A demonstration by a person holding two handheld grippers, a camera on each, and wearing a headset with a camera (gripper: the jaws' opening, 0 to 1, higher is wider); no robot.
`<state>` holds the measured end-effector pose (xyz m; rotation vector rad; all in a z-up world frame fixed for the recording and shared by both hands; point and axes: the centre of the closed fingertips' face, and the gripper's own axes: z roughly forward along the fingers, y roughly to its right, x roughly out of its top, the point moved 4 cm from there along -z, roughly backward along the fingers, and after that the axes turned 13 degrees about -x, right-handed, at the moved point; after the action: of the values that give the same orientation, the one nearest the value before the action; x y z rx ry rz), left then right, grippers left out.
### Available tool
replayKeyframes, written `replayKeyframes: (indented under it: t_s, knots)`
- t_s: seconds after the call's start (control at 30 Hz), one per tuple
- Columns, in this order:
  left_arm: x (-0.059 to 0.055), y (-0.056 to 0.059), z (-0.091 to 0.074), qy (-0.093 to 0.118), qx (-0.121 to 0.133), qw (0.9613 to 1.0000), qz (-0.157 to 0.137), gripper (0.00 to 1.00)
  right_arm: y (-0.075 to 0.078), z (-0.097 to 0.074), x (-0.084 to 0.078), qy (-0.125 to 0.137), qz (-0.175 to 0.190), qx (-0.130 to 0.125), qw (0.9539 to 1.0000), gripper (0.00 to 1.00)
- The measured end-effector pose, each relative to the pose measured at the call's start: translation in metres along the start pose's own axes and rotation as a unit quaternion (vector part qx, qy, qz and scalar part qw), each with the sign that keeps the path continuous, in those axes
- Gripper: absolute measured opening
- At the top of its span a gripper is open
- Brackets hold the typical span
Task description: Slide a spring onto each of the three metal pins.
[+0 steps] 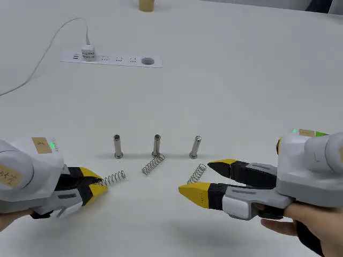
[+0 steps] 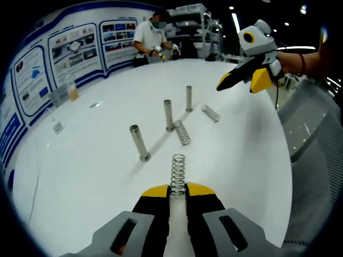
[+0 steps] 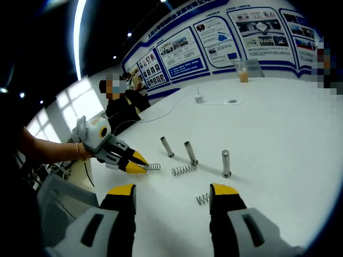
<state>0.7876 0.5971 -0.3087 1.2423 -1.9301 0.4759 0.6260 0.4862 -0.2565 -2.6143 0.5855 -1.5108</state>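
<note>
Steel pins stand upright in a row on the white surface [image 1: 225,96] — left pin [image 1: 117,146], middle pin [image 1: 156,145], right pin [image 1: 196,146]. The left hand-held gripper [image 1: 99,188] is clenched on one end of the left spring [image 1: 113,178]. The middle spring [image 1: 153,164] lies at the middle pin's foot, and the right spring [image 1: 198,171] lies between the tips of the right hand-held gripper [image 1: 194,176] — jaws spread wide, grasping nothing

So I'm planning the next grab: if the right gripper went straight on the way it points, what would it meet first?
Probably the nearest spring, lying just ahead of the open right gripper, close to one tip. A pin stands further on, though depth is hard to judge.
</note>
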Motion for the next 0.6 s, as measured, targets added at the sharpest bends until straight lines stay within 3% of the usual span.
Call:
replayKeyframes:
  t_s: [0.17,0.3,0.6]
  knots:
    - [0.013,0.010,-0.007,0.037,0.012,0.9991,-0.017,0.10,-0.008,0.002,0.004,0.006,0.018,0.010,0.9998,0.56]
    - [0.023,0.020,-0.012,0.062,0.019,0.9977,-0.020,0.10,-0.018,0.004,0.012,0.029,0.044,0.028,0.9982,0.52]
    - [0.046,0.040,-0.021,0.111,0.023,0.9935,-0.012,0.10,-0.038,0.007,0.021,0.043,0.079,0.065,0.9937,0.49]
